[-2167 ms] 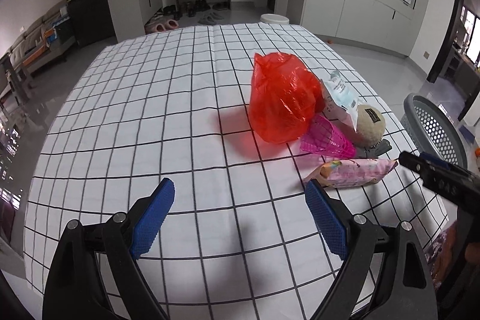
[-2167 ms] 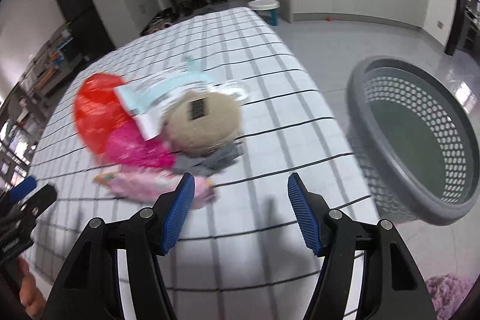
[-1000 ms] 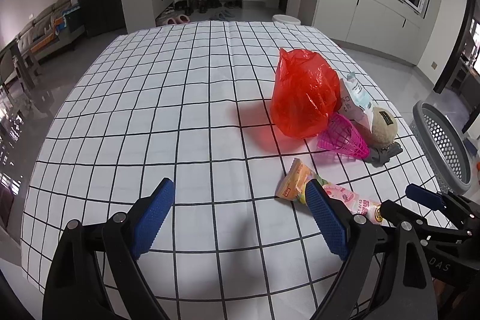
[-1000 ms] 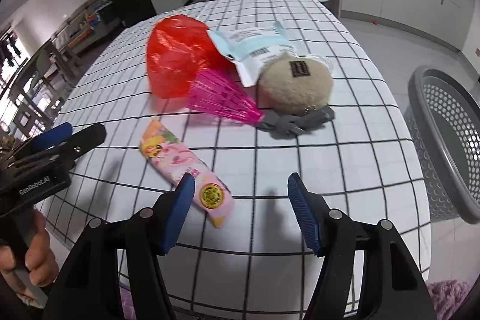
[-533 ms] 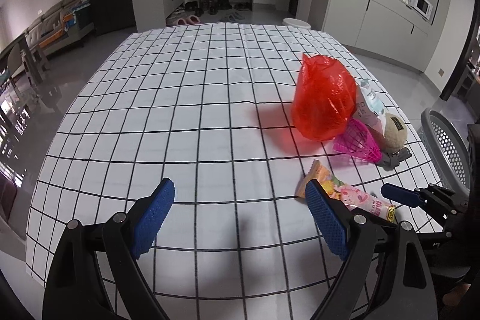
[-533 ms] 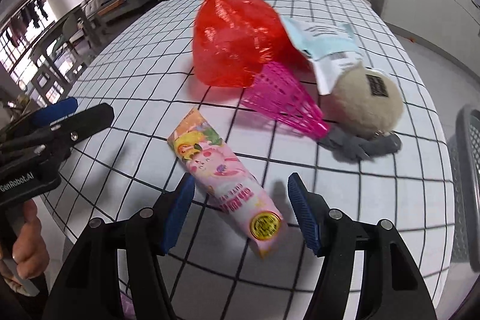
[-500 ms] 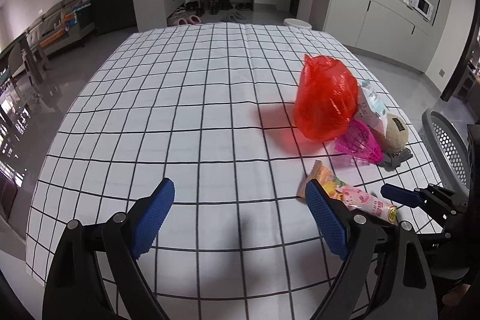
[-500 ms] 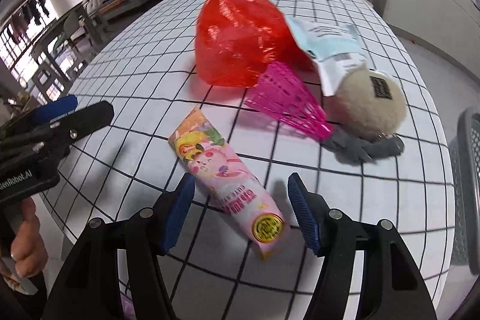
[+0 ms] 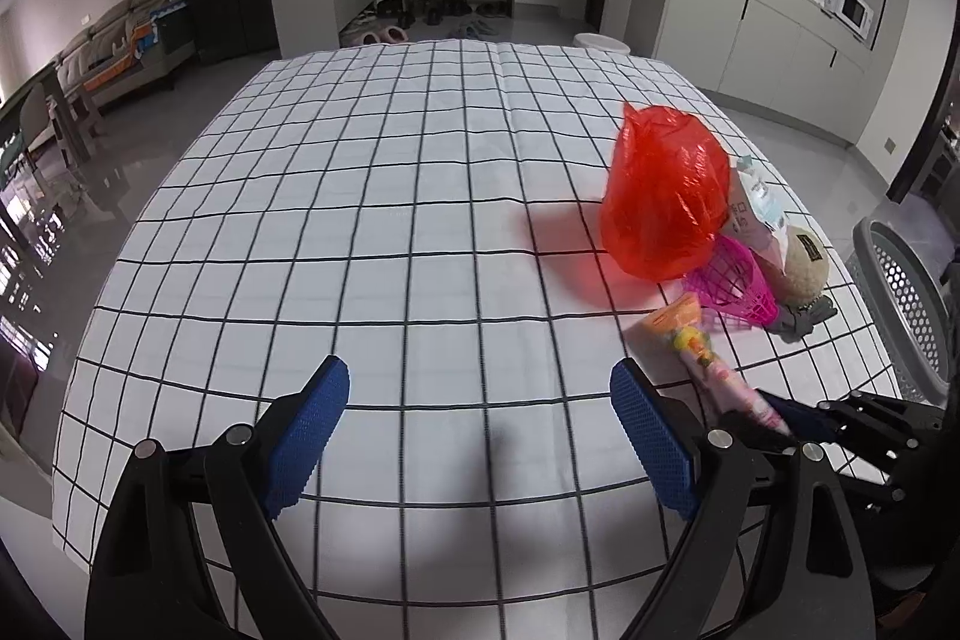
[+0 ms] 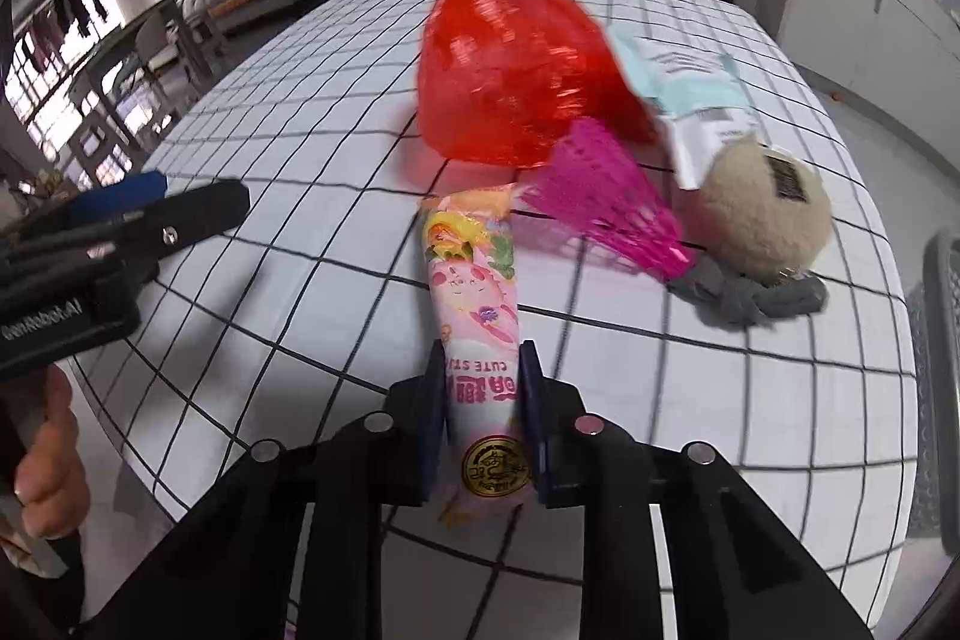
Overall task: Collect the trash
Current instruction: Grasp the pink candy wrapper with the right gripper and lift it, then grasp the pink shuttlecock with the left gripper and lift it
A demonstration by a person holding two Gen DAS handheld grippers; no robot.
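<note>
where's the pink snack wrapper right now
In the right wrist view, the pink snack wrapper lies on the checked table, its near end clamped in the right gripper, just before the red bag.

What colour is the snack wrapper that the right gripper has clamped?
Mostly pink, orange at its far end; the snack wrapper shows best in the right wrist view, between the right gripper's pads.

Both wrist cams angled down, close; share red bag [image 9: 663,196] [image 10: 510,64].

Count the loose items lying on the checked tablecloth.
6: red plastic bag, pale packet behind it, pink shuttlecock, beige plush ball, grey cloth, pink snack wrapper. More may hide behind.
</note>
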